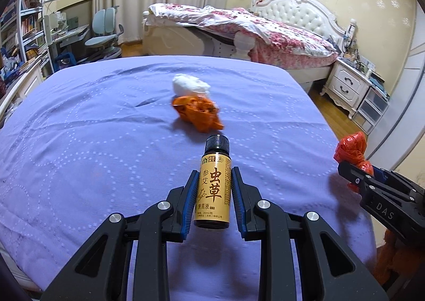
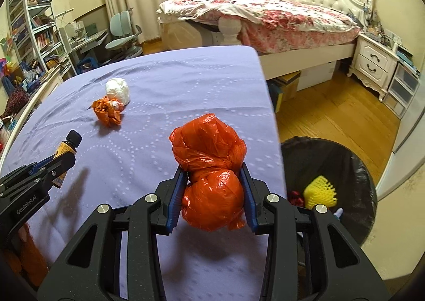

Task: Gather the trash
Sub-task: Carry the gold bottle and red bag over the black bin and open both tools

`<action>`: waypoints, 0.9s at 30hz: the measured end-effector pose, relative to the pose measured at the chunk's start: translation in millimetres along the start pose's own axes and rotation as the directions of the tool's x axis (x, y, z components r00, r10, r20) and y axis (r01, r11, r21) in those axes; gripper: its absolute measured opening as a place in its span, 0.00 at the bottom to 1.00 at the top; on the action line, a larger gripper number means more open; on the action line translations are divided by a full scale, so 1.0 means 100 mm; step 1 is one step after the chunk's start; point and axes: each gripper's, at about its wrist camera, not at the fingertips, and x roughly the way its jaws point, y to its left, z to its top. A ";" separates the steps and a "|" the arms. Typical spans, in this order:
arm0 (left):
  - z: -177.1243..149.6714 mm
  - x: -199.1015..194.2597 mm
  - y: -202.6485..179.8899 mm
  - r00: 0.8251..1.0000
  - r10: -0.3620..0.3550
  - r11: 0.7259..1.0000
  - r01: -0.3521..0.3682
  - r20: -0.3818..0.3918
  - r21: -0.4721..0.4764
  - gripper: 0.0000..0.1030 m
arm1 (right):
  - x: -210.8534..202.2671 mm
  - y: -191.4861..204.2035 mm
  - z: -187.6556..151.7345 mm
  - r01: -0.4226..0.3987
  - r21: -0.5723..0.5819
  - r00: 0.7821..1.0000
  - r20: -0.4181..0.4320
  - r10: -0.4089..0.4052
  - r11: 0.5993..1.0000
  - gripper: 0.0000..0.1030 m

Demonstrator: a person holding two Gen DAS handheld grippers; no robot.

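Observation:
My left gripper (image 1: 214,173) is shut on a small brown bottle (image 1: 213,184) with a yellow label and black cap, held above the purple bedspread (image 1: 93,141). My right gripper (image 2: 214,168) is shut on a knotted orange plastic bag (image 2: 209,168); the bag also shows at the right edge of the left wrist view (image 1: 352,148). A crumpled orange wrapper (image 1: 198,112) and a white wad (image 1: 190,84) lie on the spread ahead; both show in the right wrist view, the wrapper (image 2: 107,111) and the wad (image 2: 118,91). A black-lined trash bin (image 2: 345,168) stands on the floor right of the bed.
The bin holds a yellow foam net (image 2: 320,190) and other scraps. Beyond are a second bed with a floral quilt (image 2: 265,16), a white nightstand (image 2: 372,64), a desk chair (image 2: 123,35) and bookshelves (image 2: 34,27). Wooden floor (image 2: 332,115) lies right of the purple bed.

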 end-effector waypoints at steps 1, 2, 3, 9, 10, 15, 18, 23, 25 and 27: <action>0.00 -0.01 -0.07 1.000 -0.011 1.000 0.011 0.002 0.011 0.27 | -0.04 -0.06 -0.02 0.010 0.010 1.000 0.006 -0.010 1.000 0.37; -0.01 -0.01 -0.11 1.000 -0.017 1.000 0.017 0.003 0.018 0.27 | -0.06 -0.10 -0.02 0.014 0.016 1.000 0.009 -0.014 1.000 0.37; -0.01 -0.02 -0.17 1.000 -0.025 0.999 0.025 0.005 0.029 0.27 | -0.09 -0.17 -0.04 0.022 0.029 1.000 0.014 -0.022 0.999 0.37; -0.01 -0.03 -0.51 0.997 -0.073 0.994 0.072 0.014 0.084 0.27 | -0.22 -0.45 -0.11 0.069 0.070 0.997 0.036 -0.072 0.995 0.37; 0.00 -0.03 -0.55 0.997 -0.080 0.993 0.078 0.015 0.091 0.27 | -0.25 -0.52 -0.13 0.078 0.081 0.996 0.041 -0.082 0.994 0.37; 0.01 0.01 -0.89 0.993 -0.116 0.983 0.113 0.016 0.148 0.27 | -0.34 -0.79 -0.17 0.124 0.127 0.990 0.057 -0.132 0.984 0.37; 0.01 0.04 -1.09 0.990 -0.138 0.974 0.133 0.013 0.185 0.27 | -0.39 -0.96 -0.21 0.146 0.160 0.985 0.064 -0.158 0.976 0.37; 0.03 0.15 -1.40 0.985 -0.174 0.958 0.171 -0.008 0.230 0.27 | -0.41 -1.24 -0.24 0.180 0.203 0.978 0.063 -0.196 0.962 0.37; 0.04 0.21 -1.51 0.983 -0.183 0.951 0.179 -0.009 0.251 0.27 | -0.42 -1.31 -0.25 0.185 0.213 0.977 0.063 -0.203 0.959 0.37; 0.06 0.28 -1.63 0.981 -0.192 0.945 0.190 -0.018 0.266 0.27 | -0.41 -1.39 -0.25 0.189 0.222 0.976 0.061 -0.207 0.957 0.37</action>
